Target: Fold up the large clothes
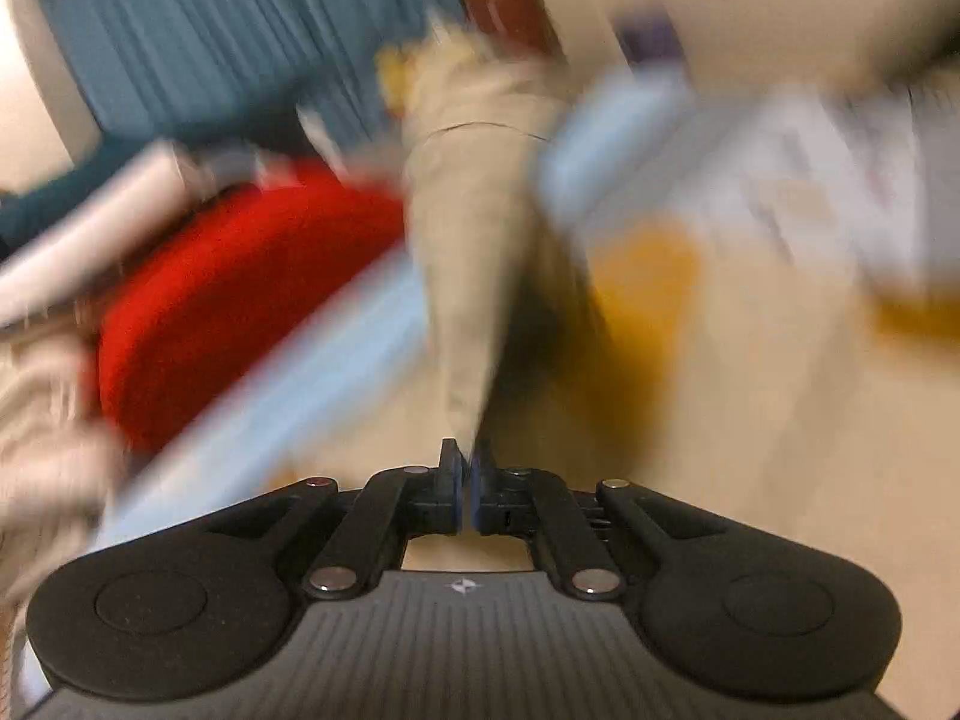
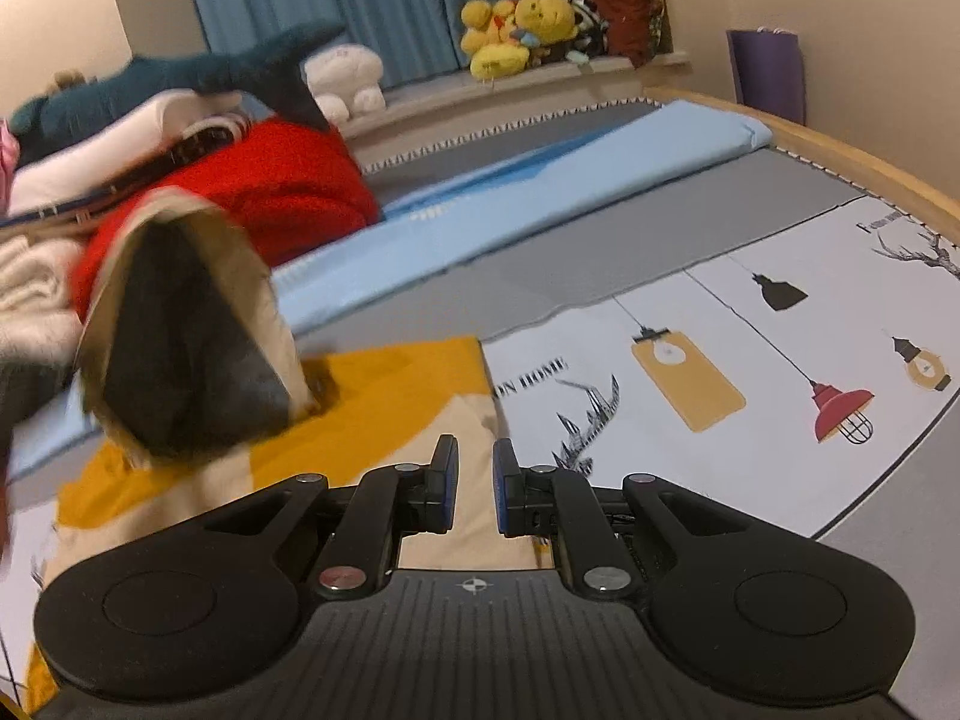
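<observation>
The left wrist view is smeared by fast motion. In it my left gripper [image 1: 467,468] is shut on a corner of the beige garment [image 1: 474,228], which stretches away from the jaws in a taut cone. In the right wrist view the same beige and mustard garment [image 2: 390,396] lies on the printed bed sheet [image 2: 690,312]. A lifted, blurred fold of it [image 2: 180,348] with a dark inside hangs at the left. My right gripper [image 2: 475,480] hovers over the flat beige part, its jaws a narrow gap apart with nothing between them.
A red garment [image 2: 288,180] tops a pile of clothes at the left, under a shark plush [image 2: 228,72]. A light blue mat [image 2: 540,192] crosses the bed. Plush toys [image 2: 516,30] sit on the sill. The wooden bed edge [image 2: 840,150] and a purple bag [image 2: 765,72] are at the right.
</observation>
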A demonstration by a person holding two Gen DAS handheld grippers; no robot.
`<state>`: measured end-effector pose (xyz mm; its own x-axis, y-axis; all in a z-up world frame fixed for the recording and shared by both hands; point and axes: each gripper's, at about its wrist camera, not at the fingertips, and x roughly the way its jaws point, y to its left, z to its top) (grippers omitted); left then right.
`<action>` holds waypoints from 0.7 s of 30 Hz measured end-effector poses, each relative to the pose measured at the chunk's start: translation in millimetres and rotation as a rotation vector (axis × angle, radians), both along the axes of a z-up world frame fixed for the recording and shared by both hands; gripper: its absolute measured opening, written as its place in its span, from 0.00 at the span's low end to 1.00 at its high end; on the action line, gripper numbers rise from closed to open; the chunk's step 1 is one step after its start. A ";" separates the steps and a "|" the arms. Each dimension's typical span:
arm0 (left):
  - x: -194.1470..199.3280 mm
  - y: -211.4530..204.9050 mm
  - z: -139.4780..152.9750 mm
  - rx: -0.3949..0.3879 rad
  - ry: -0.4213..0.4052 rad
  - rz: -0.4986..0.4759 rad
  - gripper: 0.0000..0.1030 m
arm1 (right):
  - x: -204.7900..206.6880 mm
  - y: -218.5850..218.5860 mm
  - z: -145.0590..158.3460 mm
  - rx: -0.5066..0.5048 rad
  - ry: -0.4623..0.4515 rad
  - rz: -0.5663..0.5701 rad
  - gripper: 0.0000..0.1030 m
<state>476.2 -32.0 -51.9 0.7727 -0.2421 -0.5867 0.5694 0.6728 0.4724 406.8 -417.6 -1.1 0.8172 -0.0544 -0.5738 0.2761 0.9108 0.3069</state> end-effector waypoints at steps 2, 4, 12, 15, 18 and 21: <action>-27.9 26.9 -10.4 -0.012 0.096 0.148 0.07 | -2.3 1.6 2.8 0.021 -0.026 0.000 0.13; -44.1 53.8 -0.1 -0.146 0.165 0.334 0.07 | -3.5 4.6 4.0 0.044 -0.048 0.013 0.17; -32.3 96.0 12.1 -0.624 0.297 0.692 0.11 | 8.8 30.3 -7.1 0.233 -0.044 0.141 0.24; -10.5 99.1 -2.1 -0.731 0.401 0.745 0.12 | 16.2 43.0 -17.0 0.292 -0.010 0.182 0.25; 1.2 104.0 -16.2 -0.801 0.450 0.765 0.29 | 24.1 59.1 -26.7 0.308 0.030 0.217 0.27; 7.1 110.4 -30.6 -0.870 0.480 0.775 0.38 | 33.1 72.2 -36.7 0.337 0.059 0.248 0.30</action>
